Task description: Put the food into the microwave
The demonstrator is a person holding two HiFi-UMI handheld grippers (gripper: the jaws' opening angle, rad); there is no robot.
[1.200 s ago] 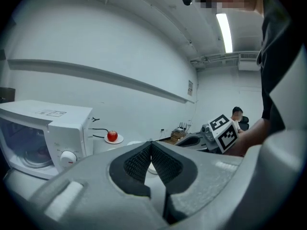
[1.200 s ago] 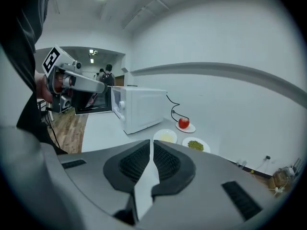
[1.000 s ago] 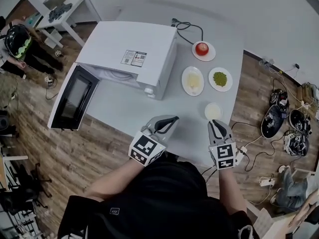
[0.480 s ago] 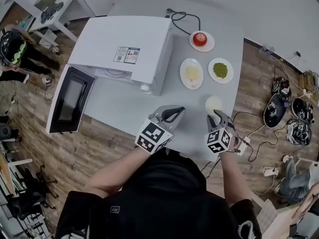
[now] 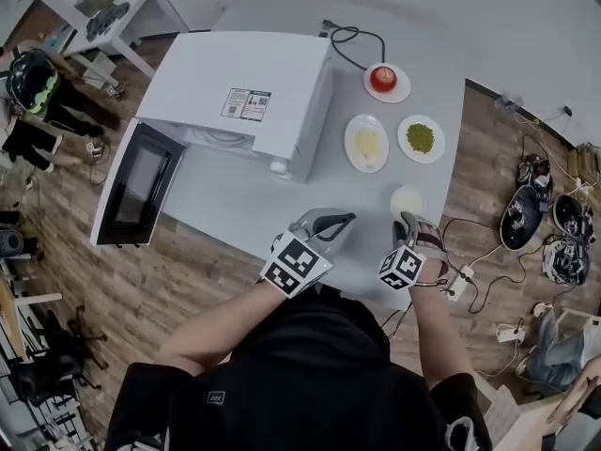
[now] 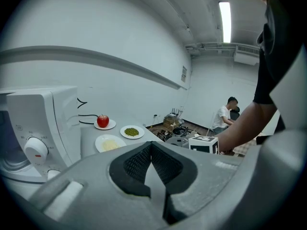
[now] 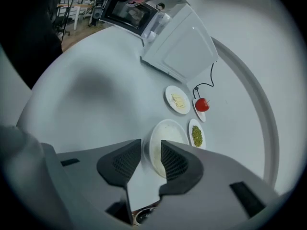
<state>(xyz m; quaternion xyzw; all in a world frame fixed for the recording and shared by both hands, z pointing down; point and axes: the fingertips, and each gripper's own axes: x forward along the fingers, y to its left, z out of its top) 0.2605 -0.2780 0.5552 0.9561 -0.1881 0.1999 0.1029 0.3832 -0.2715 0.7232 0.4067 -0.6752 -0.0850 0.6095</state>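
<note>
A white plate of pale food (image 5: 406, 200) lies near the table's front right, just ahead of my right gripper (image 5: 407, 225). In the right gripper view that gripper (image 7: 149, 158) stands open, with the near rim of the pale-food plate (image 7: 169, 140) showing in the gap, untouched by the pads. Further back lie a plate of yellow food (image 5: 365, 143), a plate of green peas (image 5: 420, 138) and an apple (image 5: 382, 79) on its plate. The white microwave (image 5: 244, 87) stands at the back left with its door (image 5: 141, 181) swung open. My left gripper (image 5: 329, 224) is shut and empty (image 6: 151, 147).
The grey table (image 5: 235, 200) ends just before my body. A black cable (image 5: 352, 38) runs behind the microwave. Gear and cables litter the wooden floor at the right (image 5: 545, 224). A person sits in the far background (image 6: 225, 116).
My right gripper has rolled and dropped toward the table beside the pale-food plate, and its jaws now stand apart. The left gripper has sunk a little.
</note>
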